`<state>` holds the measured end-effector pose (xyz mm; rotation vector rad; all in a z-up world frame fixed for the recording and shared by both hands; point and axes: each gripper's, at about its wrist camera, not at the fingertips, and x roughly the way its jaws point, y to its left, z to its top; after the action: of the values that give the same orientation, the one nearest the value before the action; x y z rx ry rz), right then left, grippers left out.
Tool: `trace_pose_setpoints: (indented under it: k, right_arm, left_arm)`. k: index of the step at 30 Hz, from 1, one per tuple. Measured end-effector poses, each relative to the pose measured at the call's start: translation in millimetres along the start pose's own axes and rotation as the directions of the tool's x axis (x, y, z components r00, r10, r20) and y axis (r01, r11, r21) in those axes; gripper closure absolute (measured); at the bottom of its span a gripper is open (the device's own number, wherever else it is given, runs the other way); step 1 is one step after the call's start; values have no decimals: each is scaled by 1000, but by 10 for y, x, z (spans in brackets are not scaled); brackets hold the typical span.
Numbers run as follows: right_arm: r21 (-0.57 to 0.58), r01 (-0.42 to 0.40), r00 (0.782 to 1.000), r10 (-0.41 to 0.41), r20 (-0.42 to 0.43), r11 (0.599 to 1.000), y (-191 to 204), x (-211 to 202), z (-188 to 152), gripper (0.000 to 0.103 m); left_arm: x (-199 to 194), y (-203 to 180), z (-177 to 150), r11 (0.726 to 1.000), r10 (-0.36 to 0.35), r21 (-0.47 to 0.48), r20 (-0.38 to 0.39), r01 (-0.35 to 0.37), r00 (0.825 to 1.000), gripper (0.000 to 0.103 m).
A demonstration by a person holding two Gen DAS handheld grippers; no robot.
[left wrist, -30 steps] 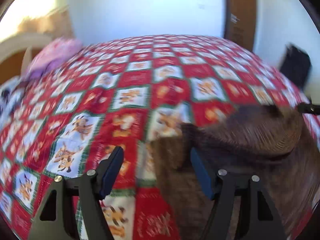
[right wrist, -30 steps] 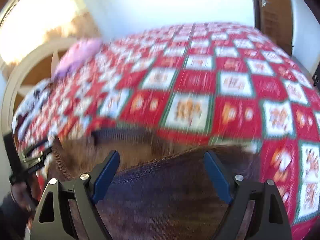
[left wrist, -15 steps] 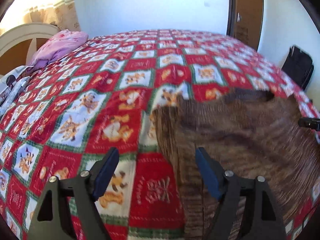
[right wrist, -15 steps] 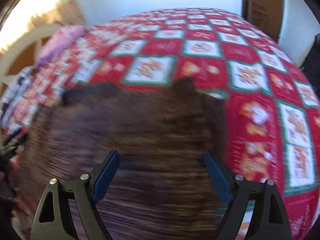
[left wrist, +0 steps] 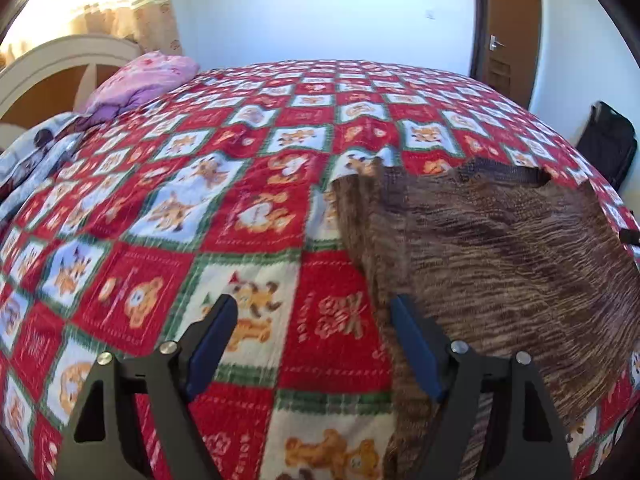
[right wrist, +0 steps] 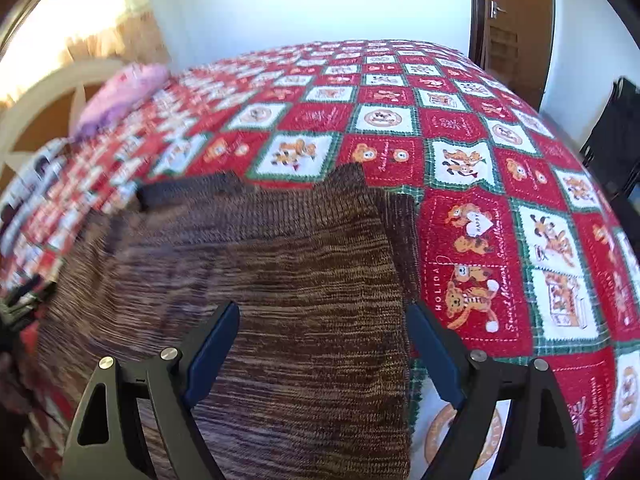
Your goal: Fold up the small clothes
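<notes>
A brown knitted garment (left wrist: 500,256) lies spread flat on the red patchwork bedspread (left wrist: 240,216), its dark neckband (left wrist: 504,174) toward the far side. My left gripper (left wrist: 314,340) hovers at the garment's left edge. Its jaws are opening, with only bedspread between them, and the right finger (left wrist: 412,344) sits over the knit's edge. In the right wrist view the same garment (right wrist: 260,272) fills the lower left. My right gripper (right wrist: 322,348) stands open above its right part, not pinching the cloth.
A pink pillow (left wrist: 140,80) and white headboard (left wrist: 60,64) lie at the far left, with grey patterned bedding (left wrist: 36,152) beside them. A brown door (left wrist: 508,40) and a black bag (left wrist: 608,144) stand at the right. The bedspread (right wrist: 500,160) stretches far beyond the garment.
The garment has come down from a bunched, moving state to lie flat on the bed. Both grippers have drawn back along it, and the left jaws stand wider apart.
</notes>
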<state>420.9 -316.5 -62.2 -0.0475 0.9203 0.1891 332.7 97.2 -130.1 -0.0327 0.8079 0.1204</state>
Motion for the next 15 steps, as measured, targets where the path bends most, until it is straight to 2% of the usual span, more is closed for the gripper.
trace_pose_setpoints:
  k: [1, 3, 5, 9, 10, 13, 15]
  right_arm:
    - [-2, 13, 1000, -13, -13, 1000, -8, 47, -3, 17]
    - [6, 107, 992, -106, -62, 994, -90, 182, -6, 18]
    - [35, 158, 984, -155, -90, 987, -217, 258, -43, 19]
    - [45, 191, 979, -187, -76, 981, -272, 154, -44, 19]
    - [37, 194, 980, -192, -52, 980, -235, 108, -12, 18]
    - [7, 114, 993, -114, 38, 993, -65, -13, 156, 18]
    - [11, 106, 994, -106, 28, 994, -22, 55, 251, 18]
  left_arm:
    - [6, 17, -18, 1000, 1, -8, -6, -1, 1000, 16]
    - [16, 36, -42, 1000, -2, -12, -15, 1, 1000, 16]
    - [20, 53, -66, 1000, -7, -20, -15, 7, 1000, 15]
    - [57, 101, -97, 998, -33, -54, -13, 32, 999, 13]
    - [65, 125, -98, 997, -37, -67, -18, 36, 999, 11]
    - [113, 193, -114, 991, -71, -114, -30, 67, 997, 7]
    - [131, 238, -126, 986, -91, -143, -35, 85, 995, 5]
